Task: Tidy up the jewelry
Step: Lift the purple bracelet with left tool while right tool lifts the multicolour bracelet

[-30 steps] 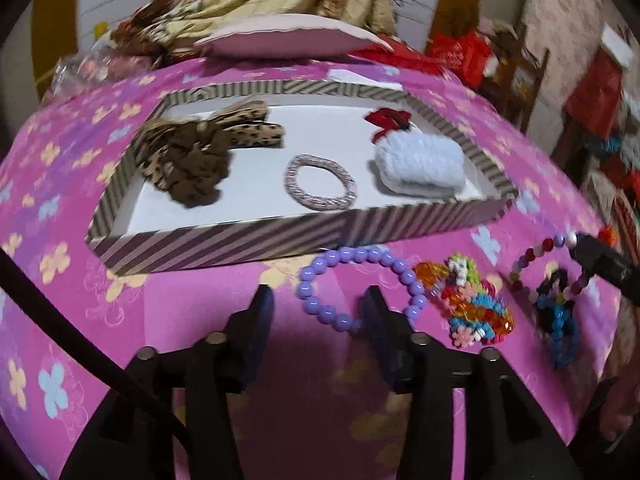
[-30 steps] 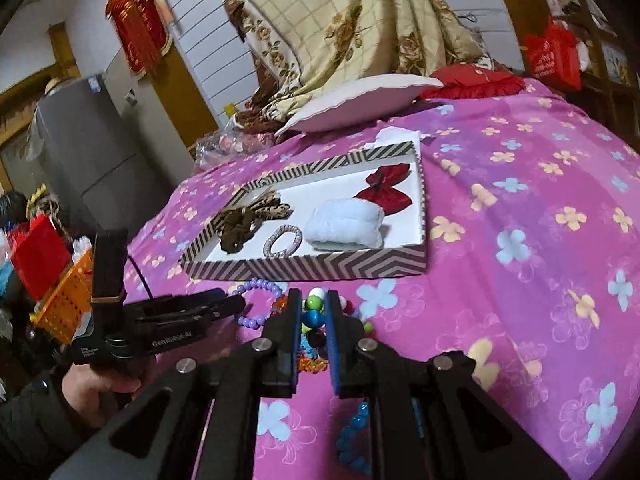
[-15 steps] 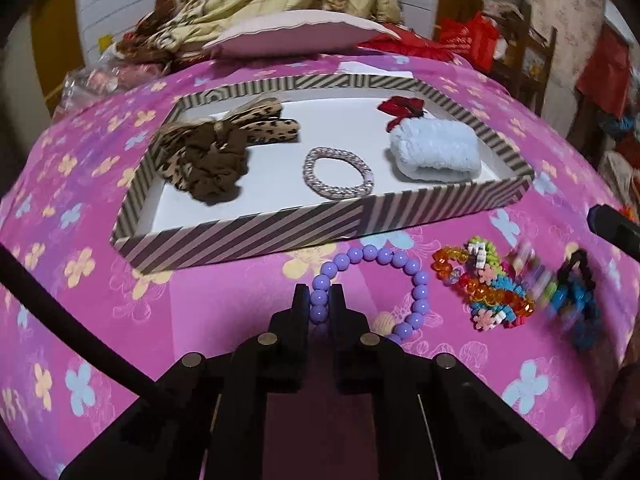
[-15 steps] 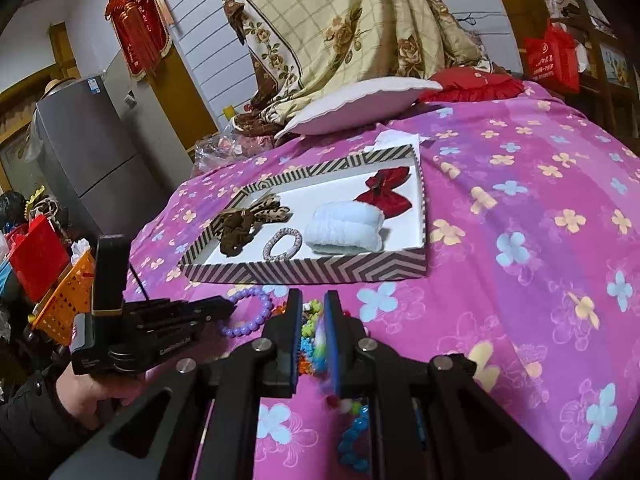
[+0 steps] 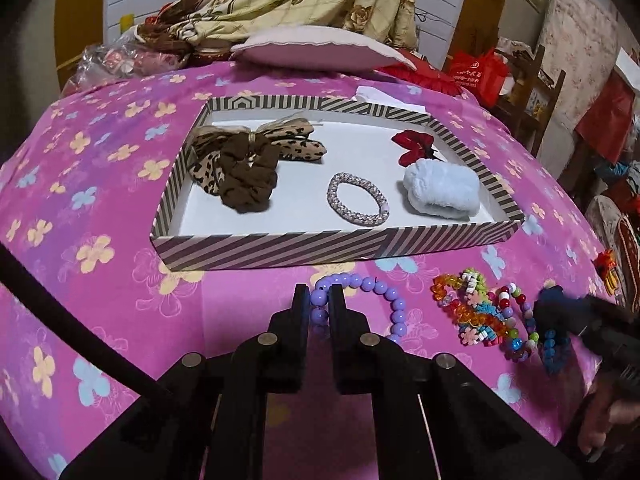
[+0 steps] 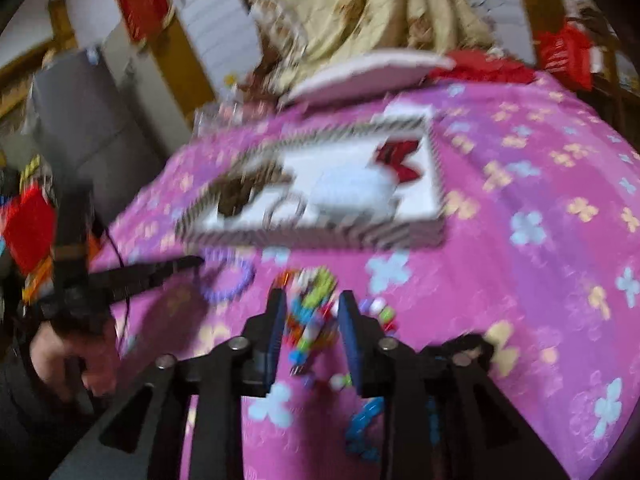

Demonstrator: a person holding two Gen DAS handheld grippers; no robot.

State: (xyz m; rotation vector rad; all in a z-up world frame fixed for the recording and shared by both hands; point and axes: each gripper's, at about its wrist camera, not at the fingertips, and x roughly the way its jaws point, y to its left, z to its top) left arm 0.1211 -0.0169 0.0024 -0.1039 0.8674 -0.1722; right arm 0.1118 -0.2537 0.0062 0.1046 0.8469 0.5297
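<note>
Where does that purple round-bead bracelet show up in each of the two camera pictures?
Left wrist view: purple bead bracelet low centre, pinched by the left gripper.
Right wrist view: blurred, left of centre, at the left gripper's tip.
Shared landmark: the striped cardboard tray just beyond it.

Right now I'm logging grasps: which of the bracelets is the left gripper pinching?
The purple bead bracelet on the bedspread, clamped in the left gripper. The pink woven one lies in the striped tray, untouched.
</note>
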